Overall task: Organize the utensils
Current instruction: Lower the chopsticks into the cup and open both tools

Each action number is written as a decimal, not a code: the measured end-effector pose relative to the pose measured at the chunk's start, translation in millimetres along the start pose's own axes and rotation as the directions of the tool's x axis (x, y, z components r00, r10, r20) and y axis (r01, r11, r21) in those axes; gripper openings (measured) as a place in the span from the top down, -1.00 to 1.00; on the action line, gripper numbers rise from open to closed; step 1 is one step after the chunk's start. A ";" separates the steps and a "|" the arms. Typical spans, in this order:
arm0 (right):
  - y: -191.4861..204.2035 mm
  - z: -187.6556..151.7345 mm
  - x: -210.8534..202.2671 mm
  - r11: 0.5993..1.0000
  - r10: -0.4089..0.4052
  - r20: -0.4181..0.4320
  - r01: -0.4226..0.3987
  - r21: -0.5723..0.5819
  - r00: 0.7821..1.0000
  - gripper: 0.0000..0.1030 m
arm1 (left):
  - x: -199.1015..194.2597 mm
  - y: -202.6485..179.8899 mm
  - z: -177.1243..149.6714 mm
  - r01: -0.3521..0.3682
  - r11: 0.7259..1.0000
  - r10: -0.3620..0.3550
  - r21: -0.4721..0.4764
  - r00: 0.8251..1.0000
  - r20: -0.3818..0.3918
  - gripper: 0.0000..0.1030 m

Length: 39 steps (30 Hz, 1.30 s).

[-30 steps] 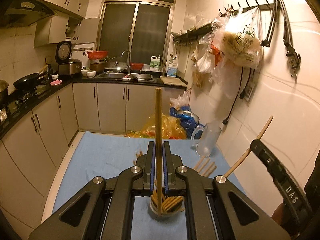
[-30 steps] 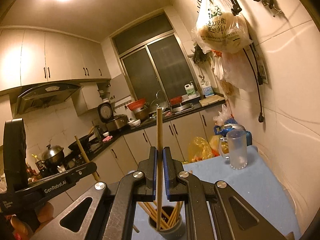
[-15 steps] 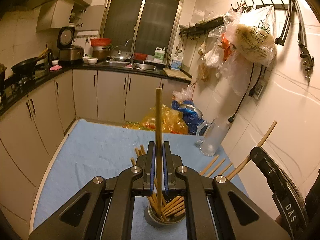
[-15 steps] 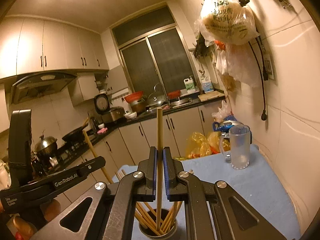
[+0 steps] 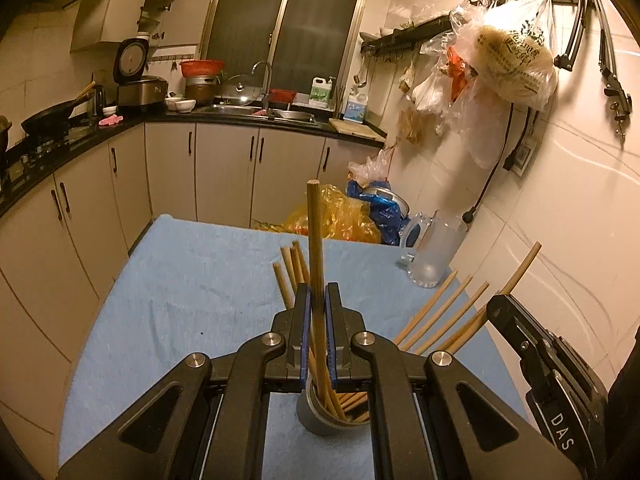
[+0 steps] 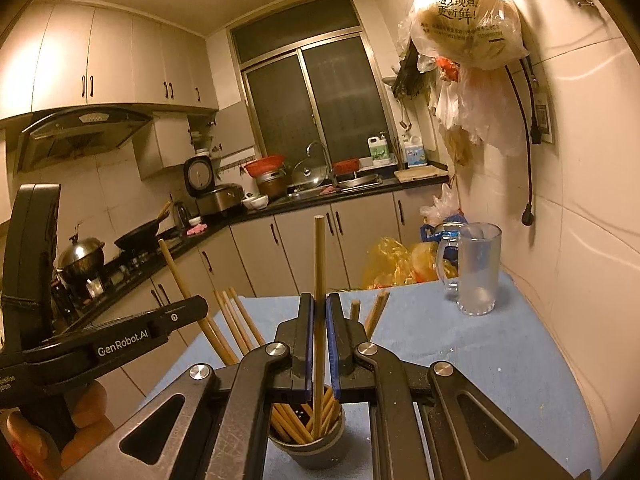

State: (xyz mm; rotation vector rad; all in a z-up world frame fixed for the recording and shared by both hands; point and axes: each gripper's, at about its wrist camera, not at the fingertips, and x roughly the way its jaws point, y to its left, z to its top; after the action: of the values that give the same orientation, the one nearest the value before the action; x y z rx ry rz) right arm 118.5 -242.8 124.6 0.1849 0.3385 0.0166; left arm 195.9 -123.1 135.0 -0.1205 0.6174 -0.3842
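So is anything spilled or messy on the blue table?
Nothing is spilled. The chopsticks in the cup lean out every which way, fanned rather than neat. Each gripper's jaws pinch one chopstick upright over the cup: left gripper, right gripper. The glass mug stands upright on the table.

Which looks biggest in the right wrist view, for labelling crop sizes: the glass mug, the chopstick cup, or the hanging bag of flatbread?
1. Hanging bag of flatbread.
2. Glass mug.
3. Chopstick cup, partly hidden and nearest the camera, so its rank is unsure.
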 end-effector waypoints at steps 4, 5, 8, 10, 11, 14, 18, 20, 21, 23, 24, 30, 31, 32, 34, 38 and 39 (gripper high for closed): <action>-1.5 -6.5 4.2 1.000 -0.012 -0.015 0.011 -0.008 1.000 0.86 | 3.3 1.5 -7.1 0.003 1.000 -0.003 0.005 1.000 -0.014 0.87; -2.1 -7.5 5.4 1.000 -0.013 -0.019 0.013 -0.008 1.000 0.86 | 4.3 2.2 -8.9 0.005 1.000 -0.005 0.007 1.000 -0.019 0.87; -4.2 -10.9 8.9 1.000 -0.018 -0.027 0.018 -0.010 0.999 0.86 | 6.8 3.7 -13.1 0.008 1.000 -0.007 0.014 1.000 -0.029 0.87; -4.9 -12.9 11.0 1.000 -0.020 -0.033 0.020 -0.011 0.999 0.86 | 8.8 3.8 -15.7 0.009 1.000 -0.008 0.016 0.999 -0.035 0.87; -4.3 -14.0 11.6 1.000 -0.021 -0.034 0.021 -0.013 0.999 0.86 | 9.4 3.5 -16.3 0.008 1.000 -0.007 0.017 0.999 -0.037 0.87; -4.2 -15.6 12.9 1.000 -0.023 -0.038 0.022 -0.017 0.999 0.86 | 12.9 4.3 -19.2 0.005 1.000 -0.004 0.016 0.999 -0.046 0.86; -5.8 -17.3 15.8 1.000 -0.024 -0.048 0.023 -0.014 0.999 0.86 | 17.7 6.1 -22.1 0.000 1.000 0.001 0.016 0.998 -0.058 0.86; -6.2 -18.2 17.3 1.000 -0.024 -0.052 0.023 -0.013 0.998 0.86 | 19.9 6.8 -23.7 -0.003 1.000 0.004 0.016 0.998 -0.062 0.86; -5.8 -18.8 17.5 1.000 -0.025 -0.053 0.024 -0.014 0.998 0.86 | 21.2 6.8 -24.4 -0.003 1.000 0.004 0.016 0.998 -0.065 0.86; -5.5 -18.8 17.9 1.000 -0.022 -0.054 0.021 -0.012 0.998 0.86 | 23.1 7.6 -25.6 -0.004 1.000 0.005 0.016 0.998 -0.069 0.85; -6.0 -18.6 18.6 1.000 -0.022 -0.054 0.021 -0.013 0.998 0.86 | 23.8 8.3 -26.4 -0.005 1.000 0.006 0.016 0.997 -0.071 0.85; -6.3 -19.7 19.8 1.000 -0.020 -0.060 0.019 -0.012 0.998 0.86 | 30.5 10.4 -28.4 -0.007 1.000 0.008 0.011 0.996 -0.086 0.85; -5.4 -21.1 19.7 1.000 -0.019 -0.060 0.018 -0.013 0.998 0.86 | 31.5 10.5 -28.9 -0.008 1.000 0.009 0.012 0.996 -0.088 0.85; -4.9 -21.4 19.5 1.000 -0.019 -0.059 0.018 -0.014 0.998 0.86 | 32.0 10.6 -29.5 -0.009 1.000 0.010 0.013 0.996 -0.089 0.84; -4.6 -21.8 19.6 1.000 -0.018 -0.060 0.017 -0.014 0.998 0.86 | 33.7 10.6 -30.6 -0.012 1.000 0.013 0.016 0.996 -0.091 0.84; -3.3 -21.7 19.8 1.000 -0.017 -0.061 0.016 -0.014 0.998 0.86 | 34.2 9.5 -32.7 -0.015 1.000 0.017 0.021 0.996 -0.092 0.83; -3.0 -21.7 19.7 1.000 -0.016 -0.062 0.015 -0.013 0.998 0.86 | 34.5 9.1 -33.0 -0.016 1.000 0.018 0.022 0.996 -0.092 0.82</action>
State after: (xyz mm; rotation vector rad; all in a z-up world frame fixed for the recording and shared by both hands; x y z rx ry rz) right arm 129.9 -241.0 97.5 0.1690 0.4016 0.0090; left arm 205.2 -127.9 87.6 -0.0775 0.7050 -0.3811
